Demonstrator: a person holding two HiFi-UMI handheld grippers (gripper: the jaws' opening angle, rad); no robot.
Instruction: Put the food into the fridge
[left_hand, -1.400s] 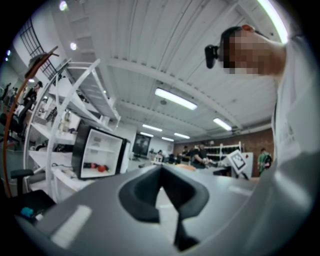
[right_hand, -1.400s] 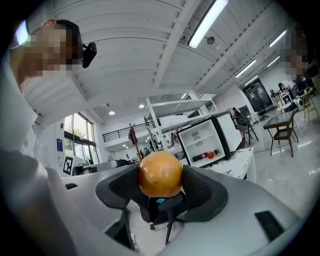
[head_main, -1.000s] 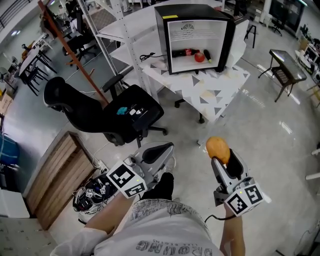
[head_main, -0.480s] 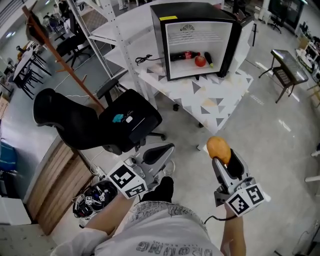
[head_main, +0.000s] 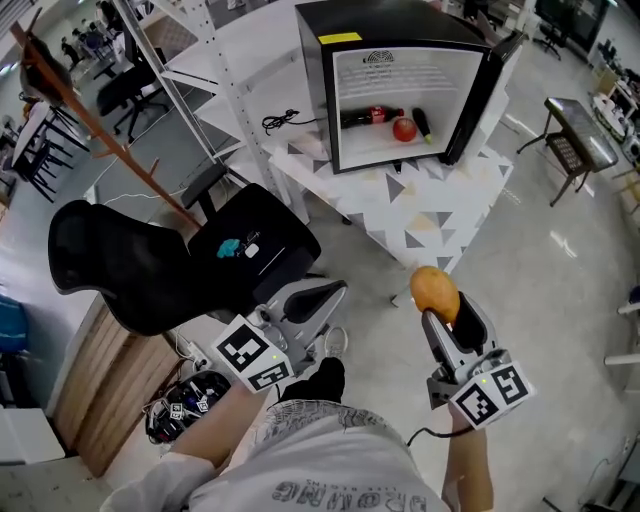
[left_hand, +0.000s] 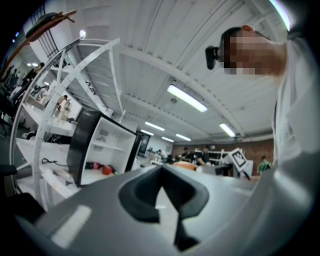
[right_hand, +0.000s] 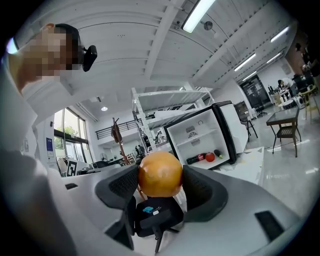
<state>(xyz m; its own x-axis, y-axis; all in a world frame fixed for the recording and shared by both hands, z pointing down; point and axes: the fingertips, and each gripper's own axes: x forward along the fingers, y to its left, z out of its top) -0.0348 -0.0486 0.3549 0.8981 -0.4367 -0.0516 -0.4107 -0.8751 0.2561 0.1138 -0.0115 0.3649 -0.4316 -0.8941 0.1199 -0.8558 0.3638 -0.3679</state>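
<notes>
My right gripper (head_main: 439, 306) is shut on a round orange fruit (head_main: 433, 288), held over the floor; in the right gripper view the fruit (right_hand: 160, 174) sits between the two dark pads. The black mini fridge (head_main: 400, 85) stands open on a white table with grey triangles (head_main: 420, 205), well ahead of both grippers. Its lower shelf holds a cola bottle (head_main: 365, 117), a red round fruit (head_main: 404, 129) and a dark green item (head_main: 423, 123). My left gripper (head_main: 318, 298) is shut with nothing in it, its jaws together in the left gripper view (left_hand: 161, 182).
A black office chair (head_main: 200, 255) with a small teal item on its seat (head_main: 231, 249) stands between me and the table's left side. The fridge door (head_main: 485, 85) hangs open to the right. A wooden panel (head_main: 95, 400), white shelving (head_main: 200, 60) and a dark side table (head_main: 575, 140) surround.
The fridge, table and chair have shifted nearer and lower in the head view as I move toward them. Both grippers keep their pose, the fruit still held.
</notes>
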